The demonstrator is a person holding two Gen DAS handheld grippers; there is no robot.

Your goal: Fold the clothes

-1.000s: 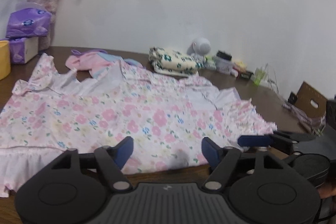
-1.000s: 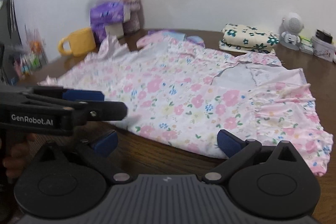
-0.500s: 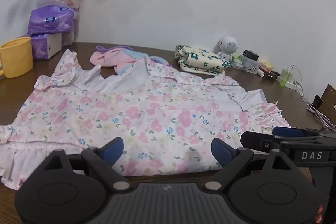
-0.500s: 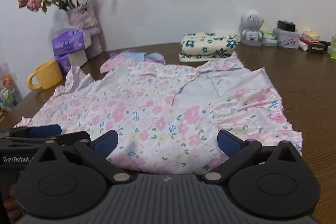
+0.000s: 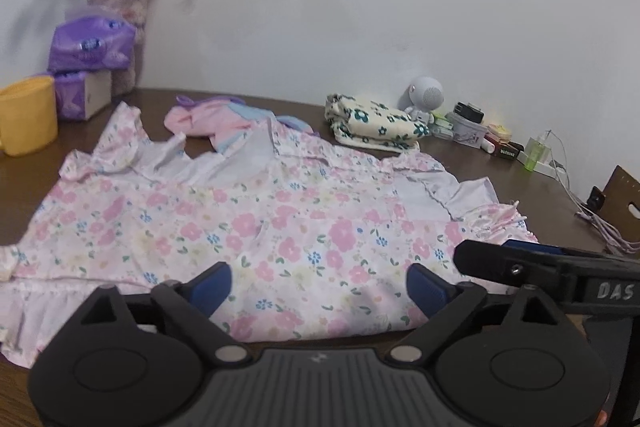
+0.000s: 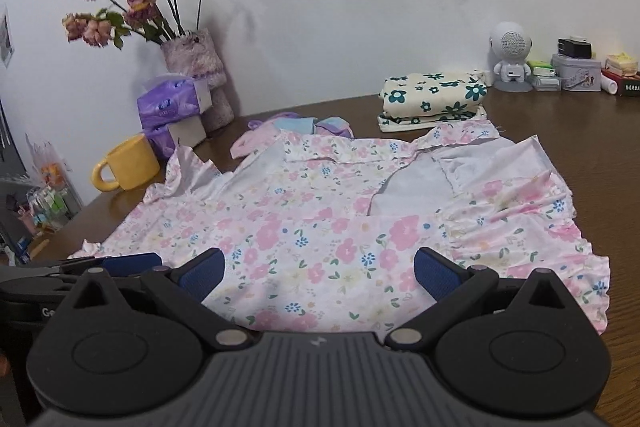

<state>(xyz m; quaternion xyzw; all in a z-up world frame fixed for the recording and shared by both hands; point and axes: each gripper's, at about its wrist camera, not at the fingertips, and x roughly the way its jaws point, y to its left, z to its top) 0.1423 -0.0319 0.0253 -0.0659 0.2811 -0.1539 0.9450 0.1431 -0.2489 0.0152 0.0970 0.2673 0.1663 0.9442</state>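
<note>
You are between folds: the dress (image 5: 248, 227) lies spread on the table (image 6: 560, 139), partly doubled over, with its pale inner side showing toward the far edge, and neither claw has cloth in it. Take the dress as your landmark. The folded floral bundle (image 6: 432, 99) sits just beyond its far edge, the pink heap (image 5: 208, 119) touches its far edge next to that, and the yellow mug (image 6: 128, 163) stands near its left corner. By my reading the next move is a fresh pinch on the near hem, one claw toward each side, so you can carry that edge over. That calls for lowering both sets of tips until the lower pad slides under the hem; the fabric looks thin and loose, so it may bunch or slip if you catch only the top layer. Your left gripper (image 5: 320, 287) hangs over the near hem with its jaws opening, nearly as wide as they go, and nothing pressed between the pads. Your right gripper (image 6: 320, 275) is likewise spread wide above the hem, holding nothing, with the cloth below it rather than gripped.
</note>
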